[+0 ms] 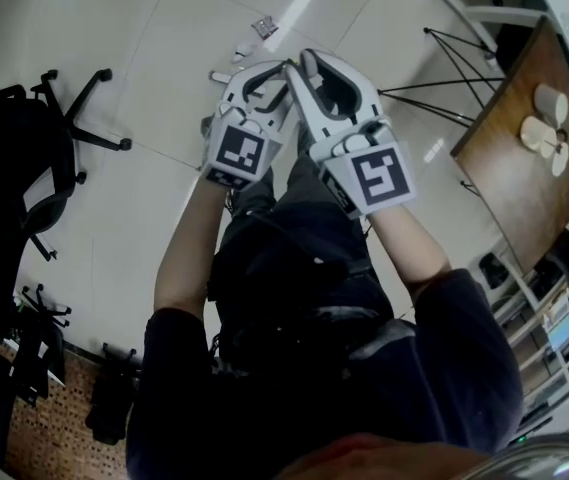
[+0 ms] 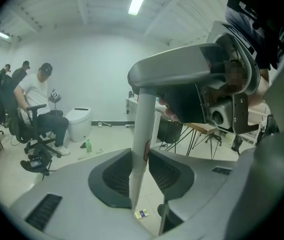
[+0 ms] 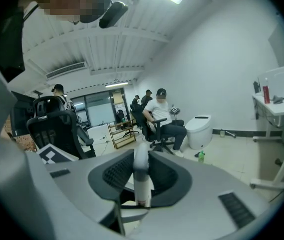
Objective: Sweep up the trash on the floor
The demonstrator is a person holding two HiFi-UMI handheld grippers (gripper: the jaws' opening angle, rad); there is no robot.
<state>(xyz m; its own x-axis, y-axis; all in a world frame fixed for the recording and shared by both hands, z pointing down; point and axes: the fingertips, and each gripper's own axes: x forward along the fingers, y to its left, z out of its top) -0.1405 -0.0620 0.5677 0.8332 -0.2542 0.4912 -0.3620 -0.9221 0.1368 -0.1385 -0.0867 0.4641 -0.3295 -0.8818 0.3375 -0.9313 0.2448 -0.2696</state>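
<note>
The left gripper has its jaws closed partway on a white round plastic pole, with a pad pressing each side. The right gripper clamps the same pole higher up, at its rounded top end. In the head view the 2 grippers sit close together. The trash, small white and grey scraps, lies on the pale tiled floor at 12 o'clock, just beyond their tips. A black office chair stands at 9 o'clock and a brown wooden table at 3 o'clock.
</note>
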